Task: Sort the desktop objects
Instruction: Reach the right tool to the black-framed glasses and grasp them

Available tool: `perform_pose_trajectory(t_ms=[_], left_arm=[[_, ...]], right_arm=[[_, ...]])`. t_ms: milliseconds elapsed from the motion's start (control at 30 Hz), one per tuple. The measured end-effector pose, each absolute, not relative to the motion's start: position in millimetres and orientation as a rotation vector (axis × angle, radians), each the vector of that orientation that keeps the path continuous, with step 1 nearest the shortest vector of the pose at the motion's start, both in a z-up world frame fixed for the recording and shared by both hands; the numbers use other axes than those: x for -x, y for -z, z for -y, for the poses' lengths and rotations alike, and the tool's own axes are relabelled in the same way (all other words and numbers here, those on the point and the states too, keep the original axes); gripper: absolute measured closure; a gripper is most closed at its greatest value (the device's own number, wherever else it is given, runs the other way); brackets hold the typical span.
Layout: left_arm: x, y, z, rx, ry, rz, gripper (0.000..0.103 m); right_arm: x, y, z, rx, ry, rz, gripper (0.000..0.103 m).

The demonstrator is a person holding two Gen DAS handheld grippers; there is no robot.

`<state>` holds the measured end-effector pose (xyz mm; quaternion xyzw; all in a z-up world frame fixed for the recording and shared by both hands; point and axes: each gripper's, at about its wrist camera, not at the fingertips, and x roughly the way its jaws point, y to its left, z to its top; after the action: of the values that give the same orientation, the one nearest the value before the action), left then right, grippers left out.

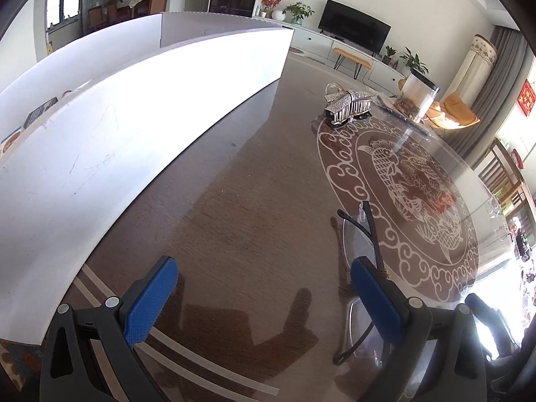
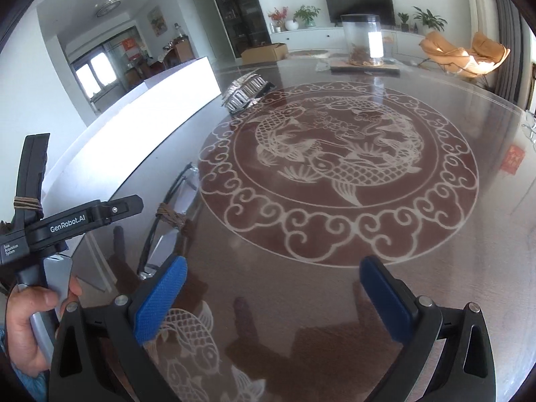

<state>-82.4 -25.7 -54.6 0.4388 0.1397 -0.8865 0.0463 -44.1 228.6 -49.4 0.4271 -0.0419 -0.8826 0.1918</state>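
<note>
Both grippers, left gripper (image 1: 264, 288) and right gripper (image 2: 273, 286), gape wide and empty above the table (image 1: 268, 174); eyeglasses (image 1: 360, 231) lie just beside the left one.

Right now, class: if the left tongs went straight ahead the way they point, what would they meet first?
Probably bare table first; the left tongs are open over it. The glasses lie just right of that line, the white box left. Depth is unclear.

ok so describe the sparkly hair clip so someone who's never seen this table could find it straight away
Start at the round fish medallion etched into the brown table. At the medallion's far left rim, near the end of the white box, sits the hair clip. It is the only glittery silver thing there, topped with a bow, unlike the clear jar farther back or the thin black glasses close to the tongs.
</note>
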Motion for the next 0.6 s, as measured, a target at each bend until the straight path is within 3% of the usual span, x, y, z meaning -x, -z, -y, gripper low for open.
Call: perform_pose_trajectory(t_ms=[267, 333, 533, 600], left_arm=[[70.1, 39.9, 38.5, -1.211, 2.734, -0.488, 0.000], [71.5, 40.9, 38.9, -1.223, 2.727, -0.494, 0.000], [73.2, 42.4, 34.7, -1.245, 2.731, -0.464, 0.000], [74.9, 44.5, 33.8, -1.261, 2.725, -0.464, 0.000]], right_arm=[[65.8, 52.9, -135.9, -1.111, 2.283, -0.087, 0.001], [73.0, 60.6, -120.9, -1.141, 2.280, -0.135, 0.005], [81.9, 68.5, -108.7, -1.177, 2.319, -0.232, 0.046], [79.0, 67.7, -113.4, -1.166, 2.341, -0.272, 0.070]])
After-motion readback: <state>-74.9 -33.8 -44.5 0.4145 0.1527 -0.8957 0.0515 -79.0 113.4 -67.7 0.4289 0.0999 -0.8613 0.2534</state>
